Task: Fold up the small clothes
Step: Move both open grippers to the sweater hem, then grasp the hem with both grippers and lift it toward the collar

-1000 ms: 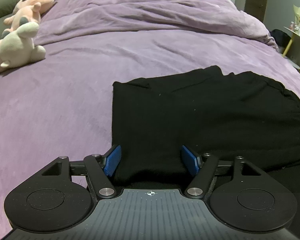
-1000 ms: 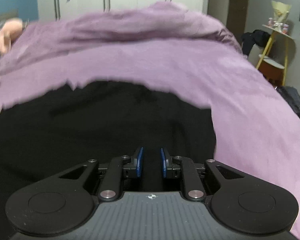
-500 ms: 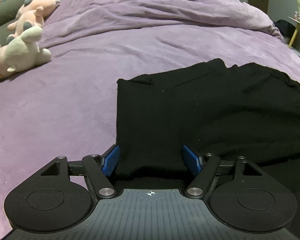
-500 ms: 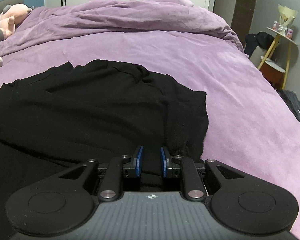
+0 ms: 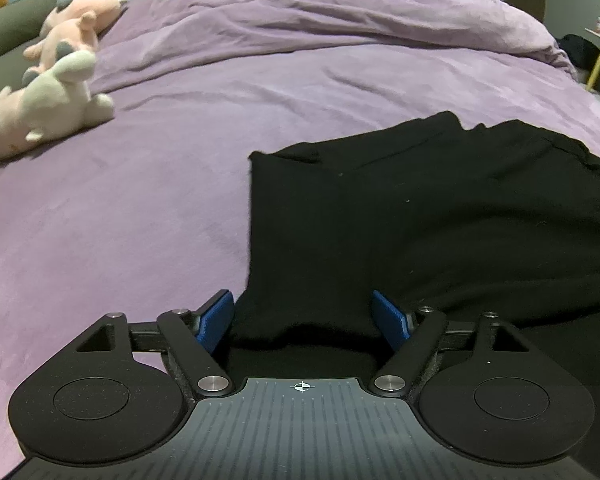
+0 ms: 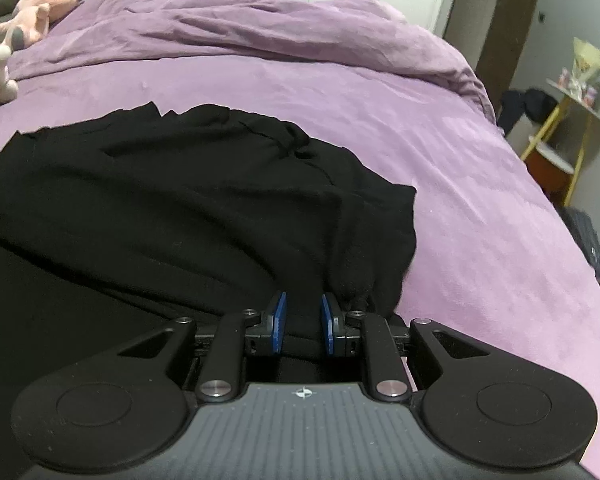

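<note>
No legible text, label, brand name or number appears in either view. The only sign is a small white crosshair mark, a circle crossed by a horizontal and a vertical line, printed at the centre of the front edge of the ribbed grey plate on the left gripper (image 5: 305,322), just behind its blue pads. An identical mark sits in the same place on the right gripper (image 6: 302,320). It carries no lettering. Items on the yellow-legged side table (image 6: 572,120), far off to the right of the right gripper, are too small and blurred to read.
</note>
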`<state>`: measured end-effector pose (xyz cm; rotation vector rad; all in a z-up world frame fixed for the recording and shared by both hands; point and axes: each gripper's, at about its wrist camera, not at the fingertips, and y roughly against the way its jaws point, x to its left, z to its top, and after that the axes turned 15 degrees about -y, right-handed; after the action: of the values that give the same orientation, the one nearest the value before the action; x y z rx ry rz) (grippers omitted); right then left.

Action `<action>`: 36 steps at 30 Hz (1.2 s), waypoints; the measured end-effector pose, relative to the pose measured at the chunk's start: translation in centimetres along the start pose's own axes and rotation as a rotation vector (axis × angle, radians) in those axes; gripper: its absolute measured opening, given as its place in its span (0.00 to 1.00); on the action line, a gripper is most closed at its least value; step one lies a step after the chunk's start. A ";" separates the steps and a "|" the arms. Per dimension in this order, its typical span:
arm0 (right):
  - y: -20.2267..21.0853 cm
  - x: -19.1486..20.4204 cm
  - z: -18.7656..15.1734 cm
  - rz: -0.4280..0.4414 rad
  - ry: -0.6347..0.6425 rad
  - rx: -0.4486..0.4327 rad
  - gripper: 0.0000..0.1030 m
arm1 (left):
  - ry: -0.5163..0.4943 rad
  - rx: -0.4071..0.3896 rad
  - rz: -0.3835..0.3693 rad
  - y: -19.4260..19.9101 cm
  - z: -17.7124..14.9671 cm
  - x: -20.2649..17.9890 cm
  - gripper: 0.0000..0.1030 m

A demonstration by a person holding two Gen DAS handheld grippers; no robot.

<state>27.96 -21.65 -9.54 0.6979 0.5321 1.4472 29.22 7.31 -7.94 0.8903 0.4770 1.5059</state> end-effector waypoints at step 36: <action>17.7 -14.3 -17.3 0.355 -0.533 0.279 0.10 | 0.269 0.118 -0.526 14.5 -20.7 6.4 0.09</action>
<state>2.28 -34.19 -10.18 1.4051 0.1957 1.4415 4.52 15.51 -8.25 0.5877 0.9275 1.1197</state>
